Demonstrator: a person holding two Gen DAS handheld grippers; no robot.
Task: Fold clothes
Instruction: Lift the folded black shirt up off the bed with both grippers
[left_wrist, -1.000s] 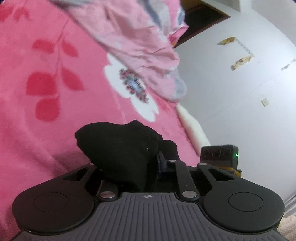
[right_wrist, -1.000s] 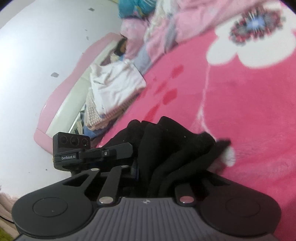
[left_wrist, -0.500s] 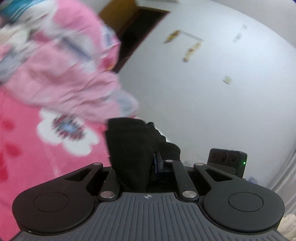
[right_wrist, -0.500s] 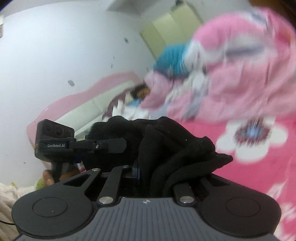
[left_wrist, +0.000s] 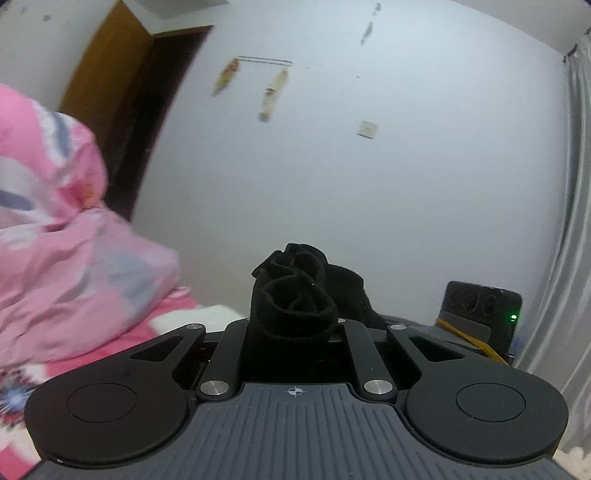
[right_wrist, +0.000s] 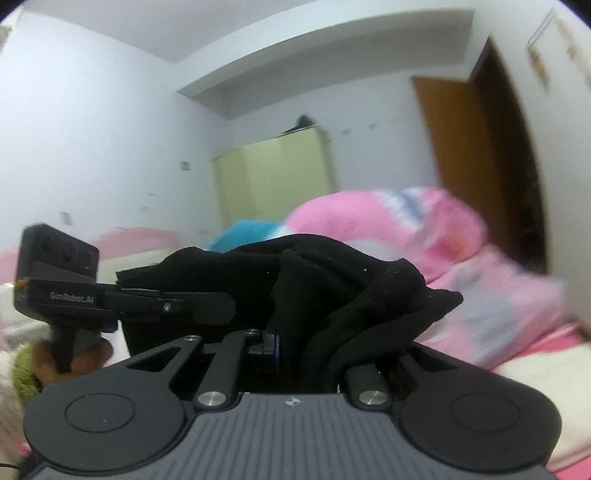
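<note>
White wall (left_wrist: 369, 192) fills most of what we see ahead, open room above the pink bed (right_wrist: 517, 354) and its heaped quilt (left_wrist: 55, 258). We hold the black garment (right_wrist: 332, 295) stretched between us: our left hand-held gripper (left_wrist: 295, 325) clamps one bunched edge, our right hand-held gripper (right_wrist: 295, 350) the other.

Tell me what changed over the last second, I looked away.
Both grippers lifted the black garment off the pink bedspread; both views swung from the bed up to the walls and door. Unchanged: left gripper and right gripper stay clamped on the cloth, nothing released.
</note>
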